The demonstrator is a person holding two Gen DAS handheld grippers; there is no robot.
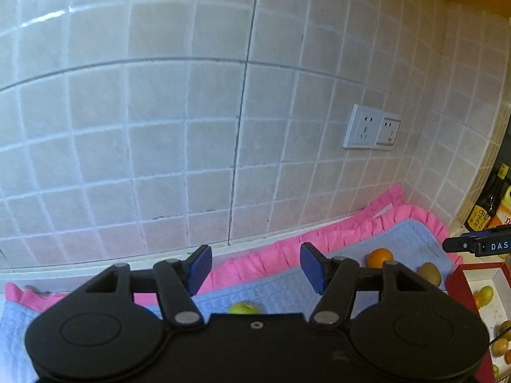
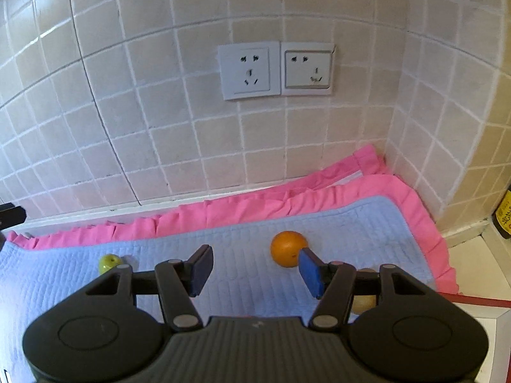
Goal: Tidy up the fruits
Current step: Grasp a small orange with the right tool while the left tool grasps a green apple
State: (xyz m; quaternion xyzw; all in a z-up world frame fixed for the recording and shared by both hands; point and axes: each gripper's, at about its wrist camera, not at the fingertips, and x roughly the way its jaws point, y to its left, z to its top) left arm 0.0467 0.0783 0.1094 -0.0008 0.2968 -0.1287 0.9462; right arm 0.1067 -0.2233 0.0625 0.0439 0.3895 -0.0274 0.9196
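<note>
An orange [image 2: 287, 248] lies on the blue quilted mat [image 2: 239, 239], just beyond my right gripper's right finger. A small green fruit [image 2: 108, 262] lies at the mat's left. A brownish fruit [image 2: 362, 301] is partly hidden behind the right gripper. My right gripper [image 2: 255, 269] is open and empty above the mat. My left gripper [image 1: 255, 268] is open and empty; the green fruit [image 1: 243, 308] peeks out below it. The orange [image 1: 378, 257] and a kiwi [image 1: 429, 273] lie to its right. A red-edged box [image 1: 460, 287] at the right holds several fruits.
A tiled wall stands right behind the mat, with a double socket [image 2: 276, 70]. The mat has a pink frilled border [image 2: 319, 198]. A dark sauce bottle [image 1: 485, 207] stands at the right corner. The other gripper's tip [image 1: 476, 245] shows at the right edge.
</note>
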